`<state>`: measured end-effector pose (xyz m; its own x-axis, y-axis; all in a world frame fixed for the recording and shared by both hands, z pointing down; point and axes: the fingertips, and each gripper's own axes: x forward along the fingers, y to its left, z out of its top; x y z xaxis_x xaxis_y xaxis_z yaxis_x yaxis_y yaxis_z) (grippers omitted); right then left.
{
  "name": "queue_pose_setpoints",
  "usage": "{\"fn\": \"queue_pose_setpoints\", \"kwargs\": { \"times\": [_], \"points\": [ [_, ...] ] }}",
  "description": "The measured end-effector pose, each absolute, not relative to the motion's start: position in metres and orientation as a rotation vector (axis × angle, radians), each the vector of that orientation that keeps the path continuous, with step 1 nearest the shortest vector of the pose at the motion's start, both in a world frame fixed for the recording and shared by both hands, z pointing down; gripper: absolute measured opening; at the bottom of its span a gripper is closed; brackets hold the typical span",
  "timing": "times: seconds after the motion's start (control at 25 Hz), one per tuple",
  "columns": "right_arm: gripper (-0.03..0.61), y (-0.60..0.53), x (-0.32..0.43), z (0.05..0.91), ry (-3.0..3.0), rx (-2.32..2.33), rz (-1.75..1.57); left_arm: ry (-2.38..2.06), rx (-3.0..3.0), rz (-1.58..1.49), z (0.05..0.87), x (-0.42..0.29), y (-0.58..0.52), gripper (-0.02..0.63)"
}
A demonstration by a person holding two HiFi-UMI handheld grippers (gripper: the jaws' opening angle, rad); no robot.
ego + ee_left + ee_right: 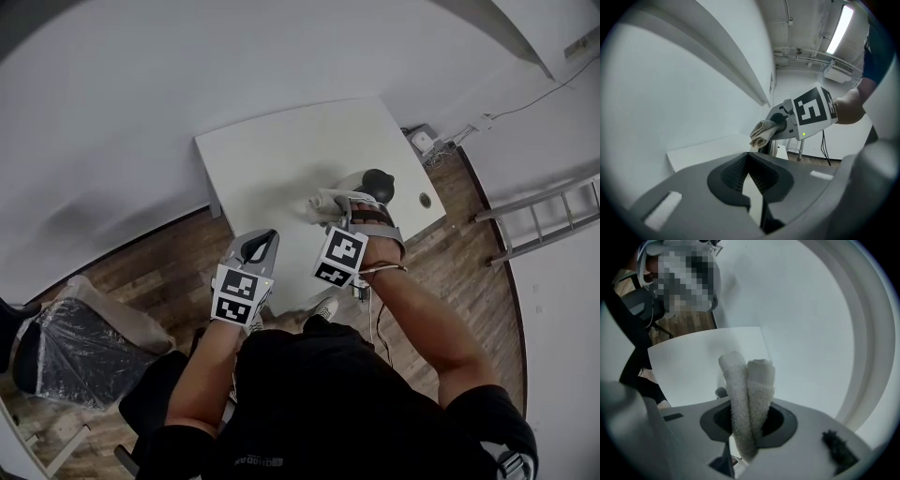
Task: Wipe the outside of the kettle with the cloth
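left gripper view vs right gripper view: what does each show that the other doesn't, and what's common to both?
Left gripper view only: the right gripper seen from outside, its marker cube, the person's arm behind it, a ceiling light, and the left gripper with its jaws together and nothing between them.
Right gripper view only: the right gripper's own jaws, close up, clamped on the folded cloth, and a dark chair at the upper left.
Both: the cloth held in the right gripper, and the white table.
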<state>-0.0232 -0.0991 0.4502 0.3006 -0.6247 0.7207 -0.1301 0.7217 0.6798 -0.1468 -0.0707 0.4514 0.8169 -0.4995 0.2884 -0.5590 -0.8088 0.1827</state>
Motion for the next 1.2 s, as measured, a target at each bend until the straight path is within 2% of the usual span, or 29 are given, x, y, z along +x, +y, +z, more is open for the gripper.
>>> {"fn": "queue_pose_setpoints", "kwargs": {
  "times": [0.72,1.2],
  "points": [
    [0.095,-0.074,-0.059,0.484,-1.357,0.705,-0.271,-0.829,2.722,0.359,0.454,-0.154,-0.068,0.005],
    [0.095,-0.061,-0.043,0.525,-1.572,0.882,0.033,-0.792,2.708,0.439,0.469,-0.138,-0.065,0.005]
  ]
}}
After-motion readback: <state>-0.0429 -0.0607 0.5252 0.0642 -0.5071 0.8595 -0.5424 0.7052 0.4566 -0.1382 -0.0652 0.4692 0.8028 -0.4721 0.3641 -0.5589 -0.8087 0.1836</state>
